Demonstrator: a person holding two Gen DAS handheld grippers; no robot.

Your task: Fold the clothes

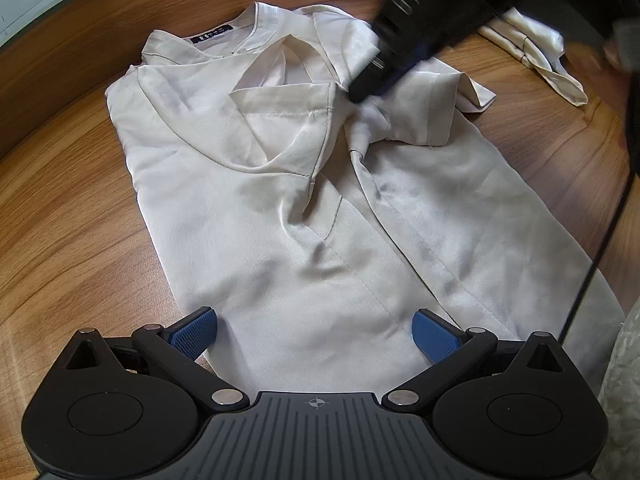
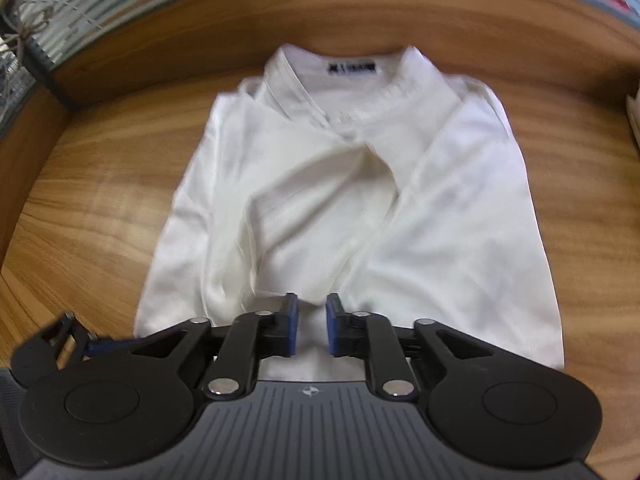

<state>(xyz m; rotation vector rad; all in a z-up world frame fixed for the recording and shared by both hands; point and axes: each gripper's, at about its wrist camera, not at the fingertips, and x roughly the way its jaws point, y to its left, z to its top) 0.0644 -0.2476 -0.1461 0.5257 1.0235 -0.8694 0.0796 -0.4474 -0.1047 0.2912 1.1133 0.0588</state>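
A white satin short-sleeved shirt (image 1: 280,208) lies on the wooden table (image 1: 72,208), collar and dark label (image 1: 212,35) at the far end, both sides folded inward over the middle. My left gripper (image 1: 316,332) stands wide open over the near hem, one blue pad on the wood, the other on the cloth. My right gripper (image 2: 312,330) hovers low over the shirt's (image 2: 352,208) middle, its blue pads a narrow gap apart with no fabric pinched between them. In the left wrist view the right gripper (image 1: 362,88) is a blurred black shape by the folded sleeve (image 1: 448,100).
Another crumpled white garment (image 1: 536,52) lies at the far right of the table. A black cable (image 1: 600,248) runs down the right side past a grey-green textured surface (image 1: 624,380). A raised wooden rim (image 2: 360,12) borders the far edge of the table.
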